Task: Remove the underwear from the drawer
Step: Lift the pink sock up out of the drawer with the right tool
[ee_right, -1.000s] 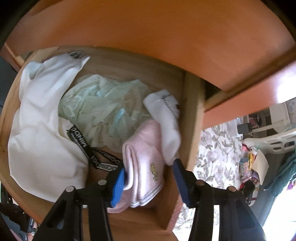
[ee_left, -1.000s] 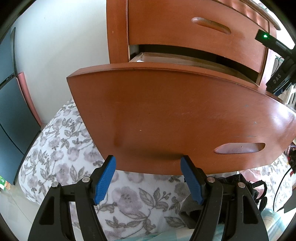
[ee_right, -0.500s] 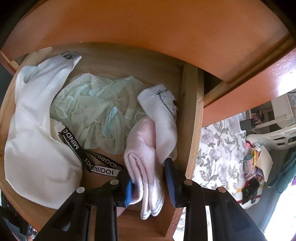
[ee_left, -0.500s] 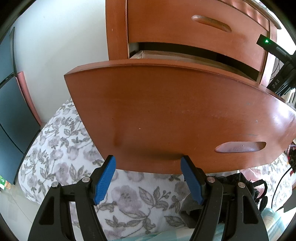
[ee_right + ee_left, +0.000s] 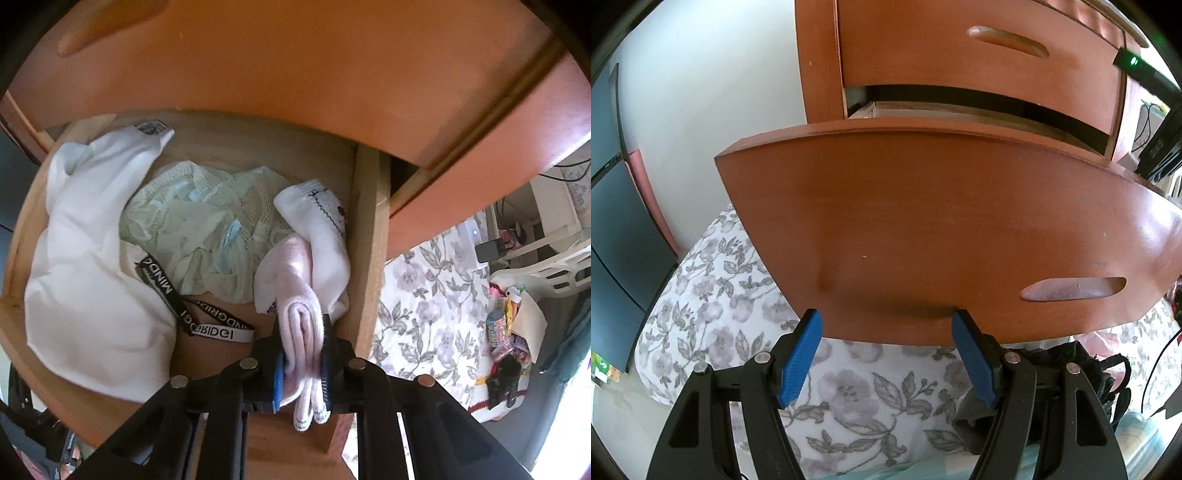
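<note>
The right gripper [image 5: 302, 363] is down inside the open reddish-brown wooden drawer [image 5: 367, 236], and its two blue pads have just been closing. Now they squeeze tight on a folded pale pink cloth [image 5: 299, 295], which looks like the underwear, so the tool is narrow and holding it. The pink cloth sits at the right side of the drawer, close to the light wood side wall, and its folded end pokes out between the pads. A white sock with a dark stitched line [image 5: 319, 229] leans on the pink cloth and touches it. To the left of those lies a crumpled pale green lacy cloth [image 5: 207, 225]. A big white cloth [image 5: 92, 251] fills the left side of the drawer. A black and white stretchy band with letters on it [image 5: 207, 321] lies on the drawer floor between the white cloth and the pink one. The left gripper [image 5: 886, 334] is outside, just under the bottom edge of the curved drawer front [image 5: 942, 229]. Its blue pads [image 5: 801, 354] stand wide apart with nothing between them. Below it is a white bed cover with grey flowers [image 5: 731, 295]. A black cloth thing [image 5: 1086, 365] lies on the cover at the right. Above the open drawer is another drawer [image 5: 979, 59] that is shut, with a long oval handle.
</note>
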